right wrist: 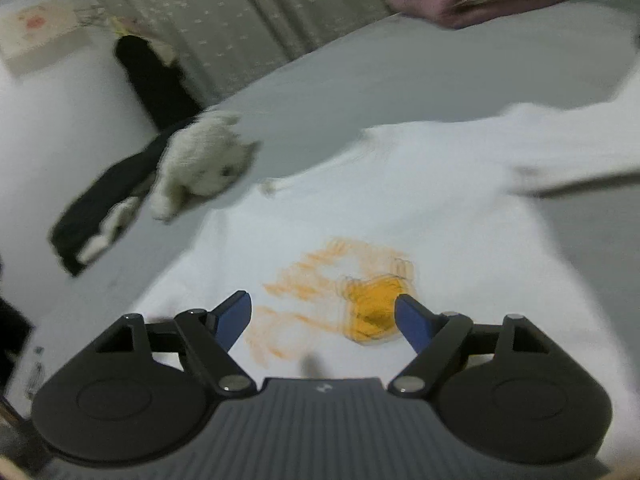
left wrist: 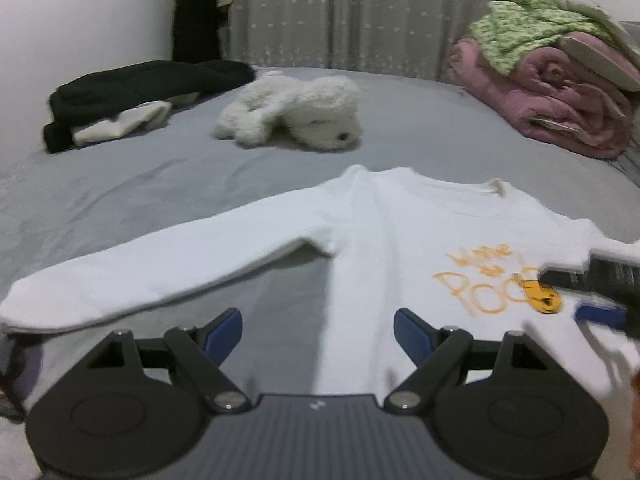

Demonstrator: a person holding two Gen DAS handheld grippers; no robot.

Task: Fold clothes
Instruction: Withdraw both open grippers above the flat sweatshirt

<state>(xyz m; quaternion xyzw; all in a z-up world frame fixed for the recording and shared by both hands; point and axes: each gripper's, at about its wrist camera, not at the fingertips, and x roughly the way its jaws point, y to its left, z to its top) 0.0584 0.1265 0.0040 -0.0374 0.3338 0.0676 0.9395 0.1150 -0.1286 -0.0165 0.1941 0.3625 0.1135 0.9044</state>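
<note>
A white long-sleeved shirt point(left wrist: 400, 232) with an orange print point(left wrist: 492, 284) lies face up on the grey bed, one sleeve point(left wrist: 132, 276) stretched out to the left. My left gripper point(left wrist: 318, 332) is open just above the shirt's lower left part, nothing between its blue pads. In the right wrist view the same shirt point(right wrist: 400, 208) fills the middle, blurred, and my right gripper point(right wrist: 323, 320) is open over the orange print point(right wrist: 360, 292) with nothing held. The right gripper's fingers point(left wrist: 596, 280) also show at the right edge of the left wrist view, above the print.
A white plush toy point(left wrist: 292, 112) lies behind the shirt on the grey bed sheet point(left wrist: 120, 184). Dark clothes with a white piece point(left wrist: 132, 96) lie at the back left. Folded pink and green blankets point(left wrist: 560, 80) are stacked at the back right. A curtain point(left wrist: 340, 12) hangs behind.
</note>
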